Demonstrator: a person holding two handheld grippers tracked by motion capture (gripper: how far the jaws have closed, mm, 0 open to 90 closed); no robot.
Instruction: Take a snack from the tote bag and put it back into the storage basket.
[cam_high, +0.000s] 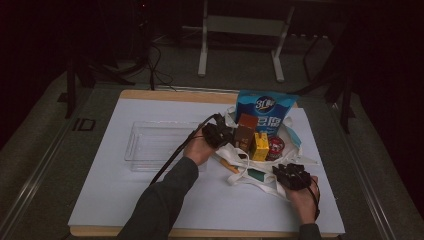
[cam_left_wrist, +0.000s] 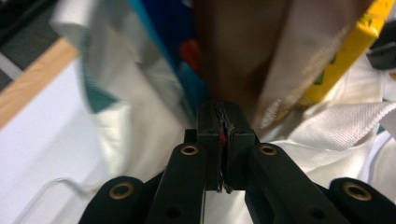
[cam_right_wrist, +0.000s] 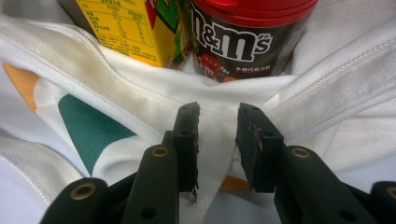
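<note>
A white tote bag (cam_high: 260, 186) with green and orange patches lies on the white board. In it stand a blue snack bag (cam_high: 265, 107), a brown box (cam_high: 245, 131), a yellow carton (cam_high: 260, 146) and a red-lidded M&M's jar (cam_high: 275, 147). My left gripper (cam_high: 227, 134) is at the bag's left edge beside the brown box (cam_left_wrist: 238, 46). Its jaws (cam_left_wrist: 224, 123) are pressed together, and I cannot tell whether cloth is pinched. My right gripper (cam_high: 278, 169) sits at the bag's near right edge. Its jaws (cam_right_wrist: 217, 116) stand apart over the white cloth (cam_right_wrist: 140, 79), below the carton (cam_right_wrist: 126, 28) and jar (cam_right_wrist: 243, 42).
A clear plastic tray (cam_high: 155, 142) lies on the white board (cam_high: 150, 200) to the left of the bag. The board rests on a wooden-edged table. Beyond it, white stand legs (cam_high: 202, 55) and cables stand on the dark floor.
</note>
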